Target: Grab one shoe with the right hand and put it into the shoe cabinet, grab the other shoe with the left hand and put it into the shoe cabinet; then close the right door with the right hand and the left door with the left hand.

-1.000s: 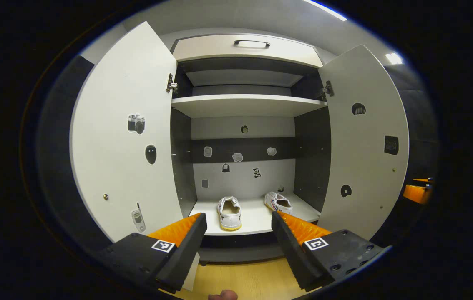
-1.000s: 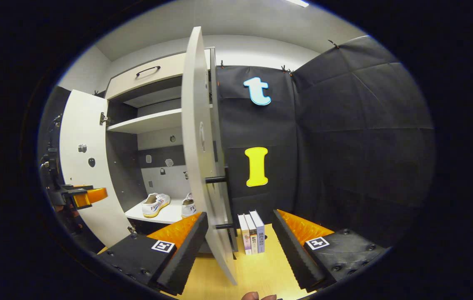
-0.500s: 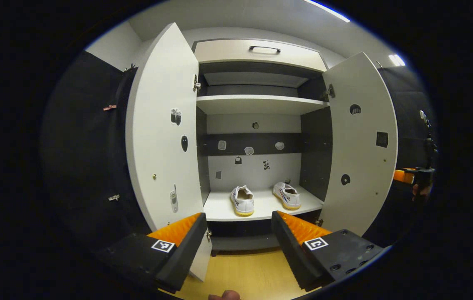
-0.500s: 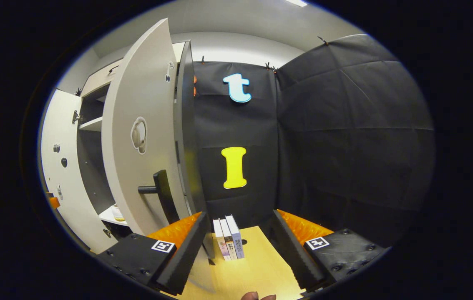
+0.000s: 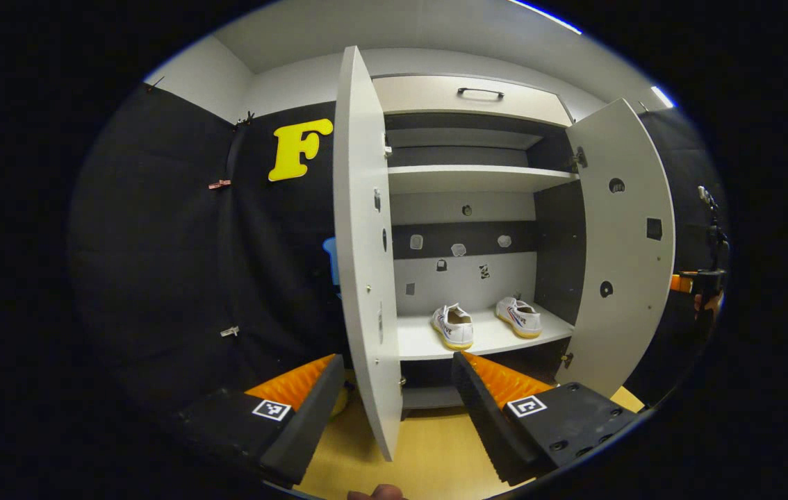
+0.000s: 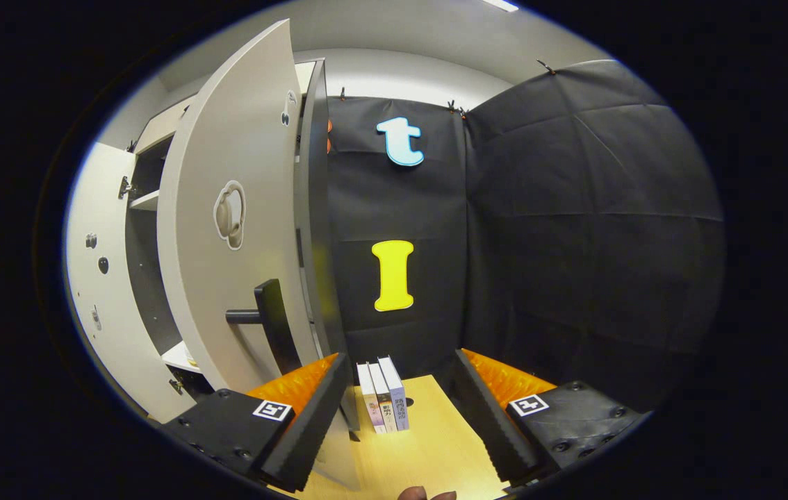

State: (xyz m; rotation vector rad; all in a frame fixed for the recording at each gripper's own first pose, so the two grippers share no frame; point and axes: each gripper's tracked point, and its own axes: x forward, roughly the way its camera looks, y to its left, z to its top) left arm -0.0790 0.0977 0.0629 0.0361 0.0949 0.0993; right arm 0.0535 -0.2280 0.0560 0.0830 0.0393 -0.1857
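Left gripper view shows both white canvas shoes (image 5: 453, 326) (image 5: 519, 317) already side by side on the shoe cabinet's white lower shelf (image 5: 484, 338), at about four o'clock. Both tall white doors stand open: the left door (image 5: 365, 243) edge-on at centre, the right door (image 5: 627, 236) at three o'clock. The left tongs (image 5: 397, 396) are spread and empty, straddling the left door's edge. In the right gripper view, the right tongs (image 6: 401, 399) gape empty just beside the right door's black bar handle (image 6: 265, 319) at eight o'clock. Closing well probably means pushing flat on the outer face near the handle, swinging steadily, right first.

Left gripper (image 5: 394, 389), right gripper (image 6: 397, 389): fingers apart, empty.
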